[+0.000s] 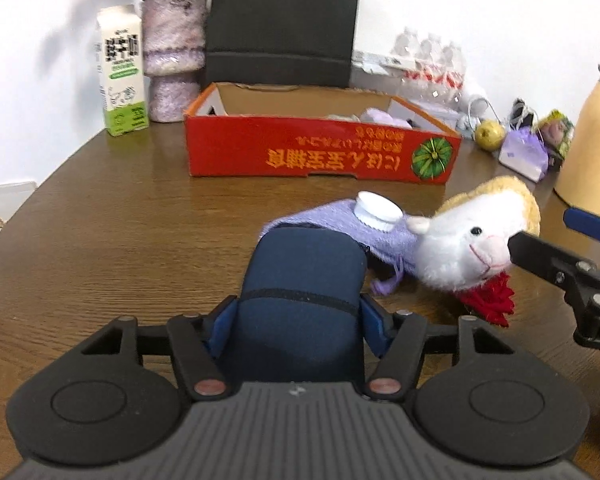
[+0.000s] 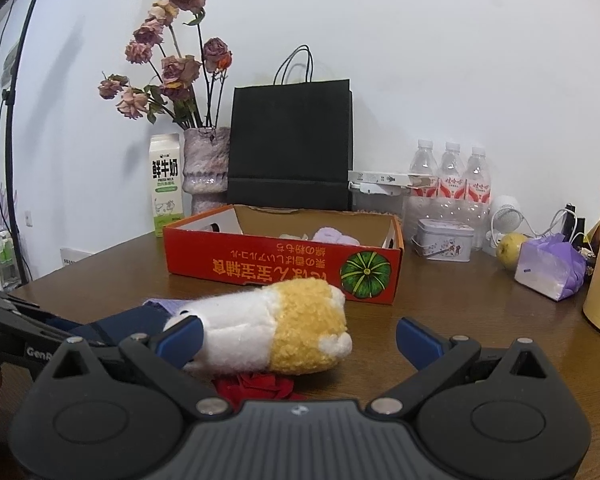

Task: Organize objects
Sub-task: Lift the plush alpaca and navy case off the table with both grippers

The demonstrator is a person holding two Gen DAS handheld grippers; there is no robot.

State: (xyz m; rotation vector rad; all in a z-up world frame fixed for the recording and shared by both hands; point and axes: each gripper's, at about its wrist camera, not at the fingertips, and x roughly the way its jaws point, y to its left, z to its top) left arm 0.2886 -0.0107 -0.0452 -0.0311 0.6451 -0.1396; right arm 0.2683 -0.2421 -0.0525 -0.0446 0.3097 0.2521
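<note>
My left gripper is shut on a dark navy soft sleeve, its blue pads pressing both sides just above the wooden table. Behind the sleeve lies a lilac towel with a white bottle cap poking out. To the right a white and yellow plush animal lies on a red fabric rose. My right gripper stands open around the plush animal; its right pad is well clear of the toy. A red cardboard box sits farther back, holding lilac cloth.
Along the wall stand a milk carton, a vase of dried roses, a black paper bag and water bottles. A tin, a pear, a purple packet and a yellow flask crowd the right.
</note>
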